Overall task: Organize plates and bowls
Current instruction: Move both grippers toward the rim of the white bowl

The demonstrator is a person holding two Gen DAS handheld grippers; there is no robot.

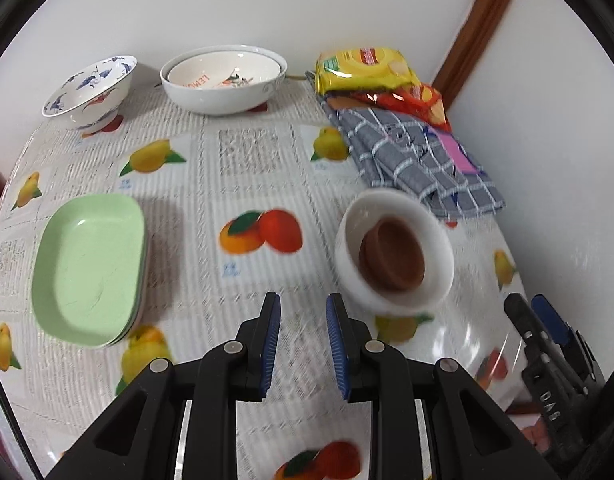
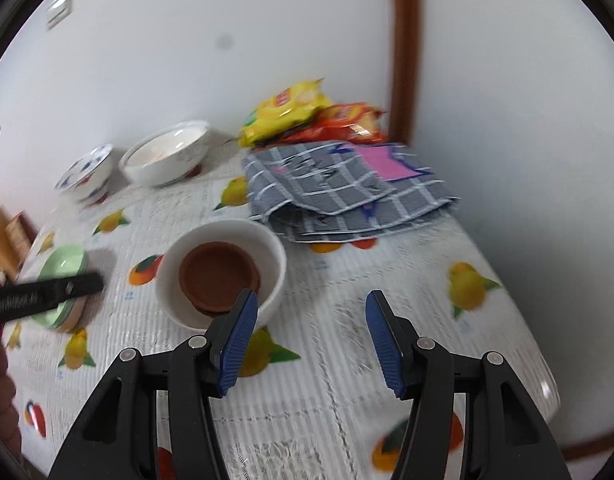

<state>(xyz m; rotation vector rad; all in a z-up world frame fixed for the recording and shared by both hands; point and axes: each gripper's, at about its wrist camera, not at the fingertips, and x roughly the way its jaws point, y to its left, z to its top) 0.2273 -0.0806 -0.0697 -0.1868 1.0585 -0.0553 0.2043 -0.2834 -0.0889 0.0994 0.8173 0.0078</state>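
A white bowl [image 1: 395, 252] [image 2: 221, 270] with brown saucers [image 1: 393, 258] [image 2: 219, 276] inside stands on the fruit-print table. My left gripper [image 1: 303, 320] is open and empty, just left of that bowl. My right gripper [image 2: 311, 324] is open and empty, its left finger at the bowl's near rim. A stack of green rectangular plates [image 1: 89, 268] [image 2: 65, 280] lies at the left. A blue-patterned bowl [image 1: 91, 88] [image 2: 87, 172] and a large white bowl [image 1: 223, 80] [image 2: 167, 156] with another nested in it stand by the back wall.
A folded grey checked cloth [image 1: 419, 160] [image 2: 347, 188] lies at the back right, with yellow and red snack packets [image 1: 367, 68] [image 2: 291, 112] behind it. White walls meet in a corner with a brown wooden post [image 2: 405, 48]. The table's right edge [image 2: 543, 364] is close.
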